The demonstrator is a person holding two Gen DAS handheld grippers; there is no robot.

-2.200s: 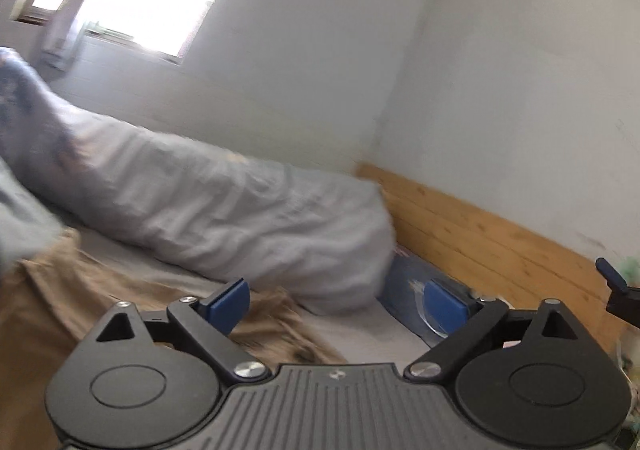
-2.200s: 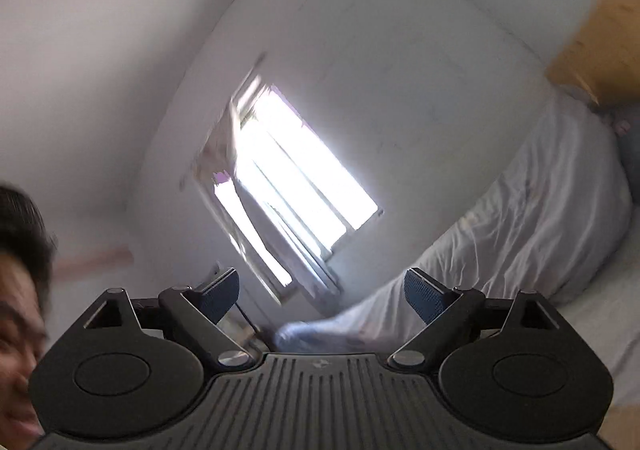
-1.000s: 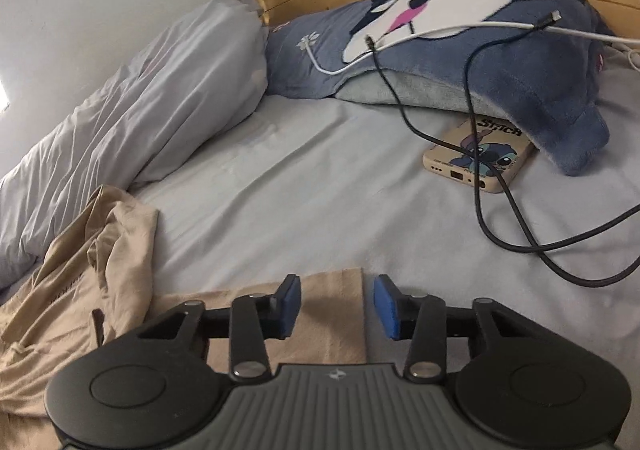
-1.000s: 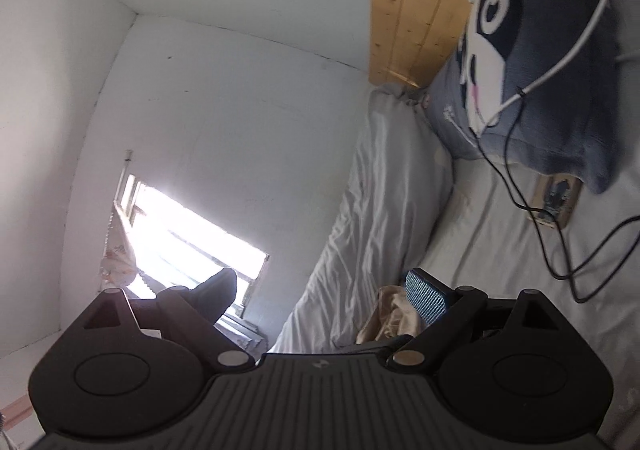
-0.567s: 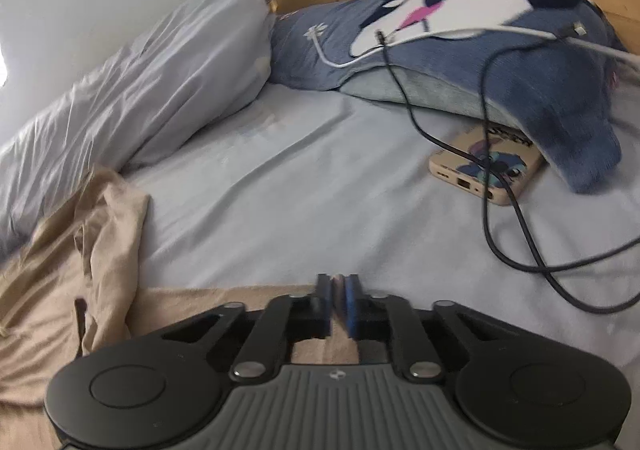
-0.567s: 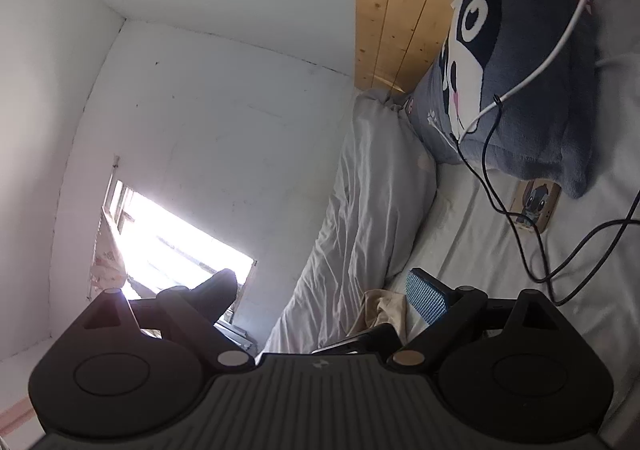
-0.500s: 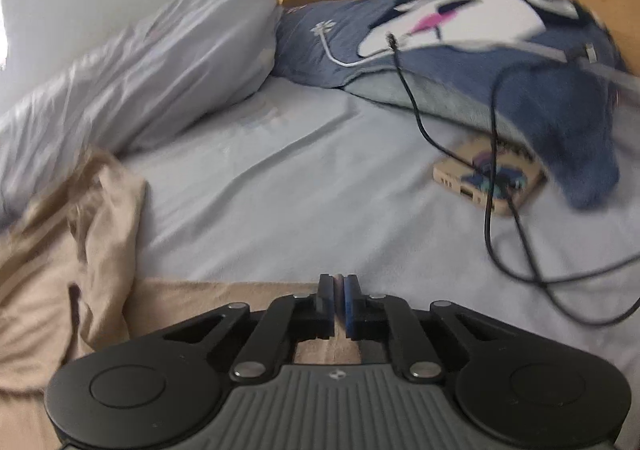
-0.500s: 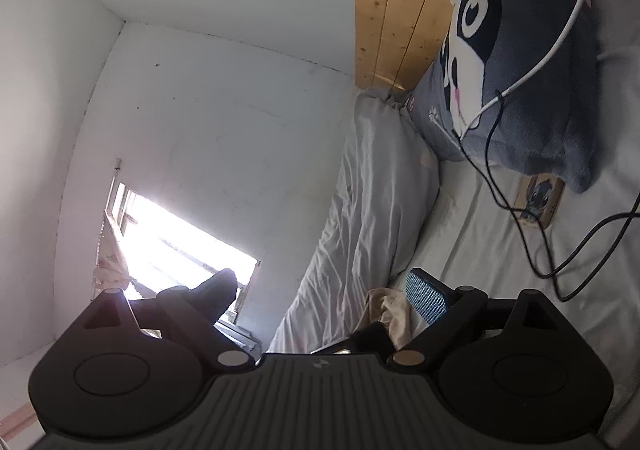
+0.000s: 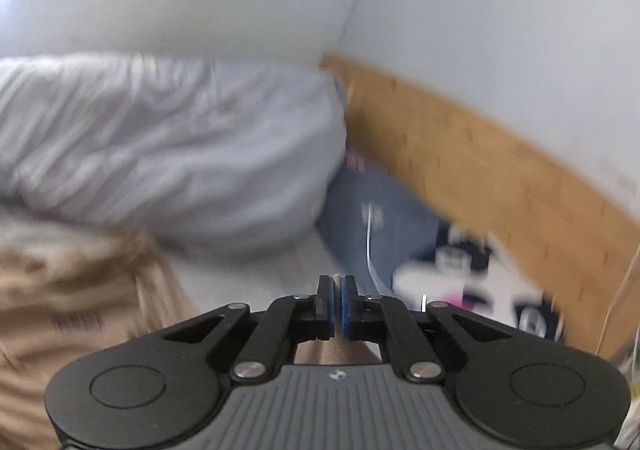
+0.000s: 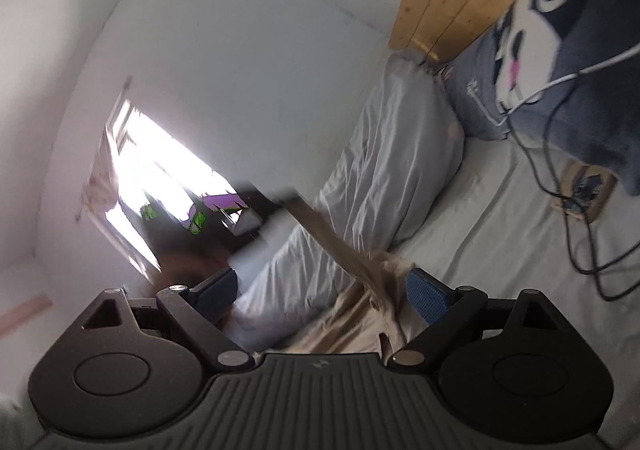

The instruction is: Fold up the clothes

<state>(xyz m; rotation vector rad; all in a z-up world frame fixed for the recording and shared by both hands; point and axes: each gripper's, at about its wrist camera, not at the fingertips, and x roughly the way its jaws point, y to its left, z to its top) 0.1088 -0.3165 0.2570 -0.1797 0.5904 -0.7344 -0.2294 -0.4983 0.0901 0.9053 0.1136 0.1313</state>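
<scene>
A tan garment (image 9: 80, 314) lies crumpled on the pale bed sheet (image 10: 480, 270) at the left. My left gripper (image 9: 336, 306) is shut on one edge of it, and a strip of tan cloth shows just below the pads. In the right wrist view that edge rises as a taut tan band (image 10: 320, 234) up to a blurred dark shape, my left gripper (image 10: 260, 205). The rest of the garment (image 10: 352, 322) lies heaped below. My right gripper (image 10: 320, 288) is open, its fingers apart with nothing pressed between them, and the heap lies beyond it.
A rolled grey duvet (image 9: 160, 153) lies along the wall behind the garment. A wooden headboard (image 9: 480, 177) and a blue cat-face pillow (image 10: 560, 29) stand at the bed's head. A phone (image 10: 584, 189) with cables (image 10: 568, 242) rests on the sheet. A bright window (image 10: 160, 177) is at the left.
My left gripper's jaws closed on the garment's edge on the sheet, then rose fast and rolled, lifting the cloth. The right gripper stayed open and shifted slightly.
</scene>
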